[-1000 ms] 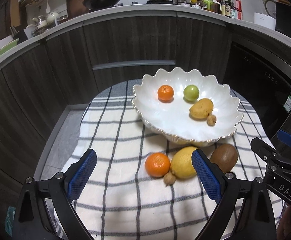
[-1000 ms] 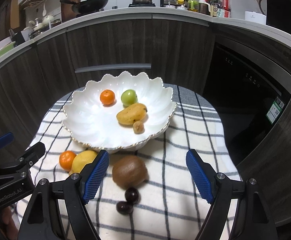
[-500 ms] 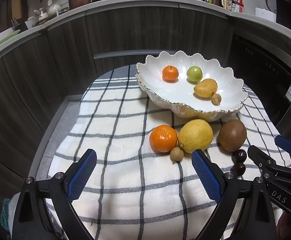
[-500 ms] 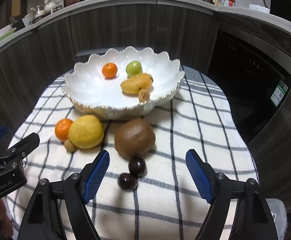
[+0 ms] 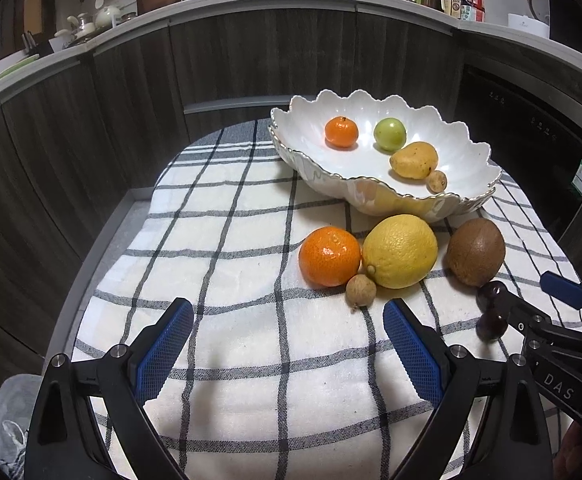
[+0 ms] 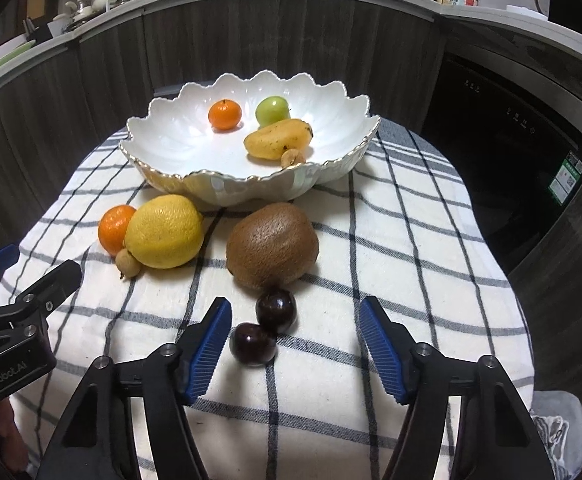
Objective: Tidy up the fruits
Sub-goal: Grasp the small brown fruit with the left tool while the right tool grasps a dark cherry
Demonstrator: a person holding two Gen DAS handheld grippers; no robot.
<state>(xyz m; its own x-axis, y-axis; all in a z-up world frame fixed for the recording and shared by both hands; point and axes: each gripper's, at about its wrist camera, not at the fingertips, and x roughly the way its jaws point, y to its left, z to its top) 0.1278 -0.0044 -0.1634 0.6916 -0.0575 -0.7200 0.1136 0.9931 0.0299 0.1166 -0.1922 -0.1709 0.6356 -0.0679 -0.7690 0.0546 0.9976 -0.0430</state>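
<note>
A white scalloped bowl [image 5: 319, 168] [image 6: 163, 148] holds a small orange [image 6: 224, 114], a green fruit [image 6: 272, 110], a yellow mango [image 6: 277, 144] and a small brown longan [image 6: 292, 157]. On the checked cloth in front lie an orange [image 5: 329, 256], a lemon [image 5: 400, 251], a longan [image 5: 360, 290], a kiwi [image 6: 272, 245] and two dark cherries [image 6: 276, 310] [image 6: 252, 344]. My left gripper [image 5: 288, 340] is open and empty, low over the cloth before the orange and lemon. My right gripper [image 6: 295, 340] is open, its jaws either side of the cherries.
The checked cloth [image 5: 219, 280] covers a small round table that drops off on all sides. Dark curved cabinets [image 5: 131, 92] stand behind it. A black appliance [image 6: 511, 148] is at the right. The counter above carries pans and bottles.
Both grippers have dropped lower and moved forward toward the fruit on the cloth. The right gripper now straddles the cherries. Both stay open.
</note>
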